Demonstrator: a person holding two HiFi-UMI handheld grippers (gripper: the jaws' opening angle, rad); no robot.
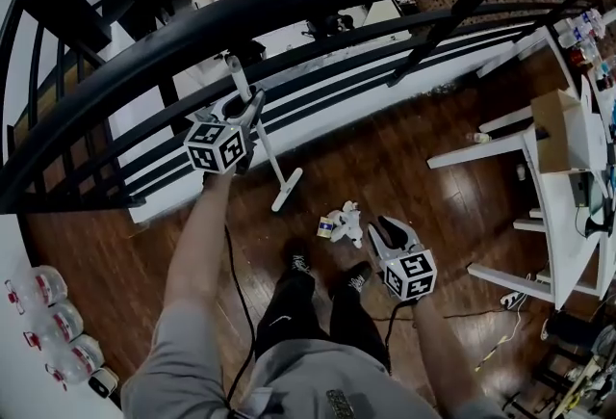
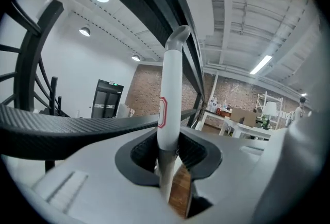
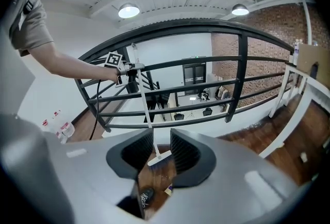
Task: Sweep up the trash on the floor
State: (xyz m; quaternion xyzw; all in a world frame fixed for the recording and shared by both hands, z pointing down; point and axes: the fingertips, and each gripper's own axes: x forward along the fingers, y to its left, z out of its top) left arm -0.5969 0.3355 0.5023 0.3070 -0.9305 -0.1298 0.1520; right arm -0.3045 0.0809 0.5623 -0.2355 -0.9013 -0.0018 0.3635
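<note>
One broom (image 1: 287,189), likely light and stiff — left gripper (image 1: 247,109) clamps its handle high. Right gripper (image 1: 389,232) gapes empty.

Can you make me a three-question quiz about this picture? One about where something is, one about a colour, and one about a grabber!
1. Where is the crumpled trash?
A. on the white table
B. on the wooden floor by the shoes
C. on the railing

2. What colour is the broom handle?
A. white
B. green
C. blue

3. What is the left gripper doing?
A. hanging open
B. clamping the broom handle
C. holding a bottle

Answers: B, it lies beside the shoes; A, the handle looks white; B, its jaws press on the handle.
</note>
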